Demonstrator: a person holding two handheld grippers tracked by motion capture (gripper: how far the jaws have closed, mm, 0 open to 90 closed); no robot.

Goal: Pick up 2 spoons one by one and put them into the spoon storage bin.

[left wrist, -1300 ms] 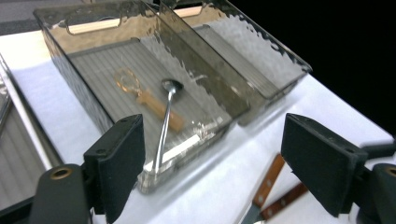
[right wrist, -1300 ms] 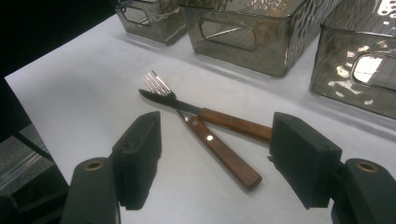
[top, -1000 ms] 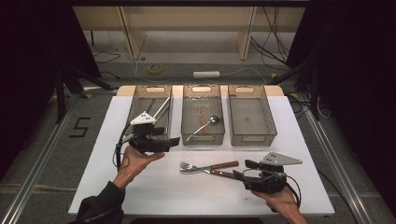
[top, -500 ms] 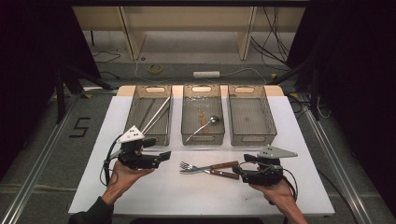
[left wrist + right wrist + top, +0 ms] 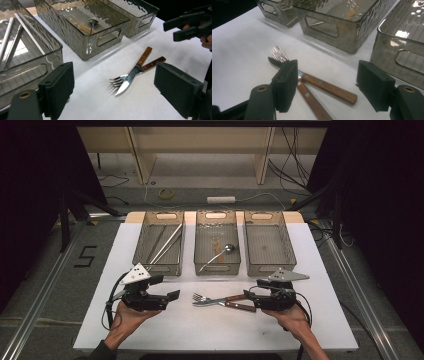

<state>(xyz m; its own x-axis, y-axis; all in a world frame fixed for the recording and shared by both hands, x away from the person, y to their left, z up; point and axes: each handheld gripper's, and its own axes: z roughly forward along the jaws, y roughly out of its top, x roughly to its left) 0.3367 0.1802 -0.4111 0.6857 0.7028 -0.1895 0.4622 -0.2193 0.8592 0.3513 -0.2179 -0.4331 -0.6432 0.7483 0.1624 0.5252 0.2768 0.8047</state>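
A fork [image 5: 201, 297] and a knife [image 5: 216, 303], both with wooden handles, lie crossed on the white table [image 5: 210, 330] in front of the middle bin. My right gripper [image 5: 254, 292] is open at the handle ends. In the right gripper view the knife handle [image 5: 329, 89] and the fork handle [image 5: 312, 100] lie low between the wide black jaws of that gripper [image 5: 329, 82]; the pads touch nothing. My left gripper [image 5: 168, 287] is open and empty, left of the fork tines [image 5: 115, 81]. In the left gripper view its jaws [image 5: 113, 82] frame the cutlery from a distance.
Three smoky clear bins stand in a row at the back. The left bin [image 5: 160, 267] holds long metal rods [image 5: 165, 245]. A spoon [image 5: 220, 252] lies in the middle bin [image 5: 216, 268]. The right bin [image 5: 268, 266] looks bare inside. The table's near edge is just behind both hands.
My left gripper has come back from the left bin toward the near edge and sunk lower. My right gripper has edged up and left to the cutlery handles.
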